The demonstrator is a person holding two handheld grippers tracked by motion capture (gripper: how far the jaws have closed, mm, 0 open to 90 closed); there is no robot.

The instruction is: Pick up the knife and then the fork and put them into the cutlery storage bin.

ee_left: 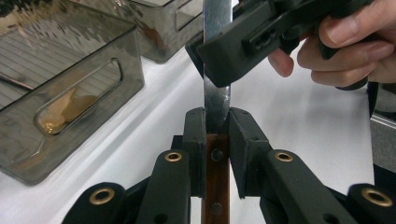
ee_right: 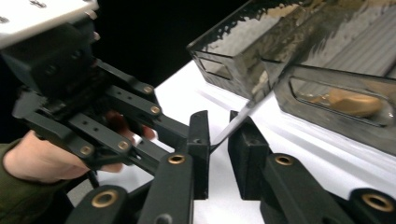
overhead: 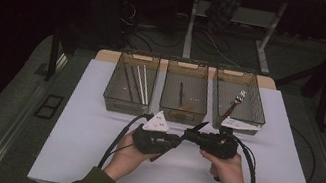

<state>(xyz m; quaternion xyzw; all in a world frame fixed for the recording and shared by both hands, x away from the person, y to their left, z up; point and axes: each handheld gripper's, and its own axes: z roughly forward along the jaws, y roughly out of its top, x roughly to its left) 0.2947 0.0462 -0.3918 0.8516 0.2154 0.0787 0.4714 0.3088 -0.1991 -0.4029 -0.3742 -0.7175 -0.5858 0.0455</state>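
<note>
A knife with a brown riveted wooden handle (ee_left: 215,177) and a steel blade (ee_left: 217,100) is held above the white table. My left gripper (ee_left: 217,135) is shut on it where handle meets blade; the high view has this gripper (overhead: 176,140) at centre. My right gripper (ee_right: 219,140) faces the left one, its jaws standing apart on either side of the blade (ee_right: 243,114), open with a gap showing. The right gripper's jaws cross the blade farther up in the left gripper view. From above, the right gripper (overhead: 190,135) sits just right of the left, and the blade tip (overhead: 202,125) points toward the bins.
Three smoky clear bins stand in a row behind the grippers: the left bin (overhead: 114,98) holds long thin sticks, the middle bin (overhead: 182,116) a dark utensil, the right bin (overhead: 242,121) a fork. The white tabletop (overhead: 89,149) spreads around the hands.
</note>
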